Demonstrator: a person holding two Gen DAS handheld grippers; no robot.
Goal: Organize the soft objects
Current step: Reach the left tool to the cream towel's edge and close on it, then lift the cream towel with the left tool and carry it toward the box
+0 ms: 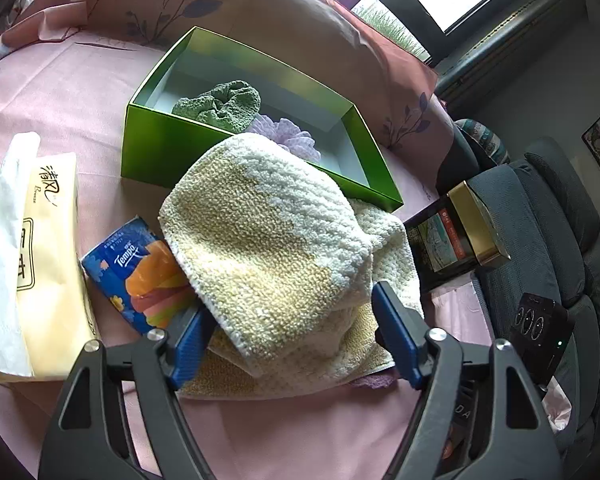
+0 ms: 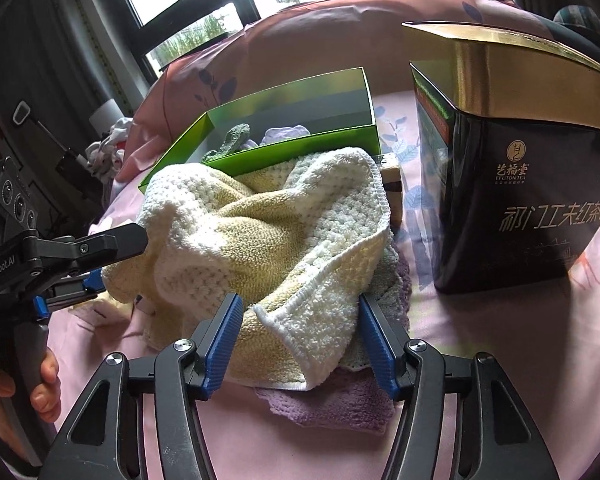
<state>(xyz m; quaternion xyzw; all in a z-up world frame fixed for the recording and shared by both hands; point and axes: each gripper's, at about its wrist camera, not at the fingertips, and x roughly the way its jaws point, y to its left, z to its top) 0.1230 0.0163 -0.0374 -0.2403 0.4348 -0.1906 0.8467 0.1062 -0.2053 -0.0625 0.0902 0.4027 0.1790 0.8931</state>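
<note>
A cream and yellow towel (image 1: 268,240) lies bunched on the pink bed sheet in front of an open green box (image 1: 152,148). The box holds a green knitted cloth (image 1: 220,100) and a lilac knitted cloth (image 1: 288,136). My left gripper (image 1: 290,320) is open, its blue fingers on either side of the towel's near part. My right gripper (image 2: 300,332) is open around the towel (image 2: 268,236) from the other side. A purple cloth (image 2: 340,400) lies under the towel. The left gripper (image 2: 100,248) shows at the towel's left edge in the right wrist view. The green box (image 2: 300,144) stands behind.
A yellow tissue pack (image 1: 40,260) and a blue Tempo tissue packet (image 1: 140,276) lie left of the towel. A black and gold tea box (image 2: 520,168) stands to the right, also in the left wrist view (image 1: 456,236). A pink pillow (image 1: 300,20) lies behind the box. A dark sofa (image 1: 560,240) is beside the bed.
</note>
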